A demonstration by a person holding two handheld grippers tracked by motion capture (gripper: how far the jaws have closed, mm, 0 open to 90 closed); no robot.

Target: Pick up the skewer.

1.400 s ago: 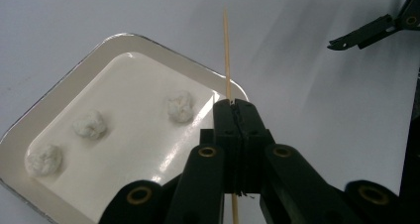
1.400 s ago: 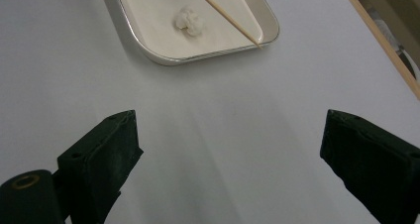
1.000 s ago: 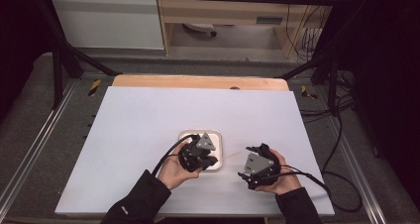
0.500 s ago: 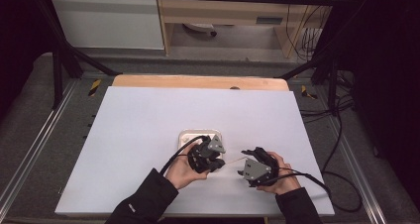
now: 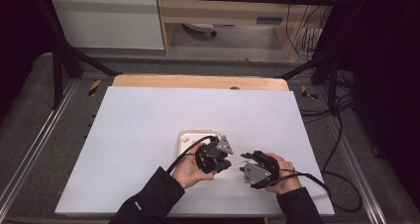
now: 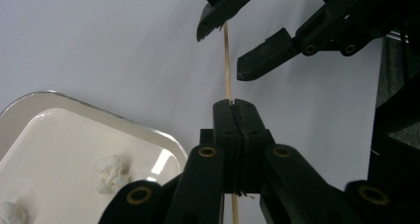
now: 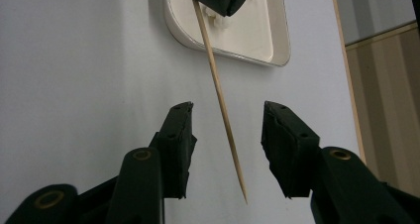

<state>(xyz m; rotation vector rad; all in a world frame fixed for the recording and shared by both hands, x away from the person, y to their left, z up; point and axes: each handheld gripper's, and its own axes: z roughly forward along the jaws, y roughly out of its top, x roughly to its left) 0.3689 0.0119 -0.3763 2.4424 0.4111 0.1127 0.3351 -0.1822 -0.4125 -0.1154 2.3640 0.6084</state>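
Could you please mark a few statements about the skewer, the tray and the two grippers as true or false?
1. The left gripper is shut on the wooden skewer. True.
2. The right gripper already clamps the skewer. False: its jaws have just been closing, but the skewer sits between them untouched.
3. The white tray holds small white lumps. True.
4. The tray sits on bare wood. False: it rests on the white table top.
5. The skewer lies flat in the tray. False: the left gripper holds it out toward the right one.
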